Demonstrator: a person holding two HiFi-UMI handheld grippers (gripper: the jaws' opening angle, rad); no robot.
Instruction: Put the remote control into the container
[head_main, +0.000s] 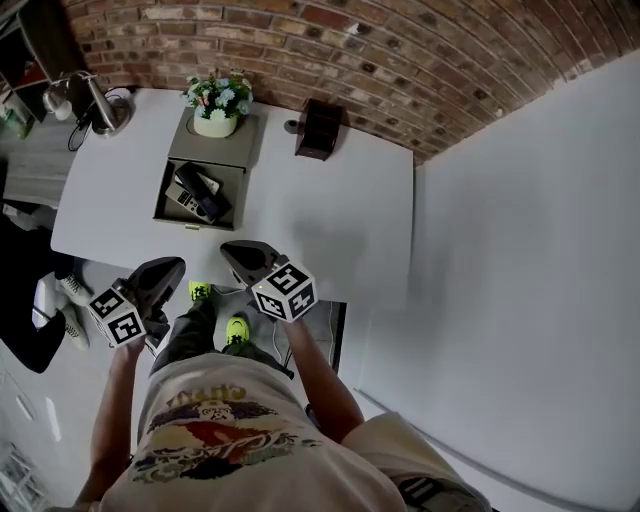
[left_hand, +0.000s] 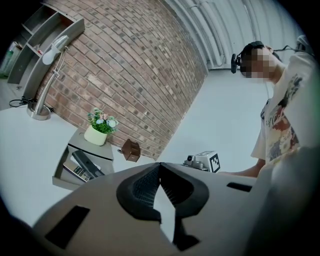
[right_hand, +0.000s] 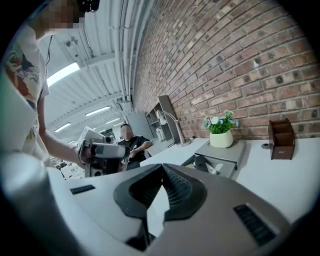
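The remote control (head_main: 200, 190) sits in the container (head_main: 192, 224) (job looks done); your left gripper (head_main: 172, 267) and right gripper (head_main: 234, 250) are closed, empty; just withdraw.

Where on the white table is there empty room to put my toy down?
The biggest bare patch is the right half of the table, between the grey container and the right edge, in front of the brown box. Another lies left of the container, by the lamp. Crowded: inside the container, where remotes lie, and its top with the flower pot.
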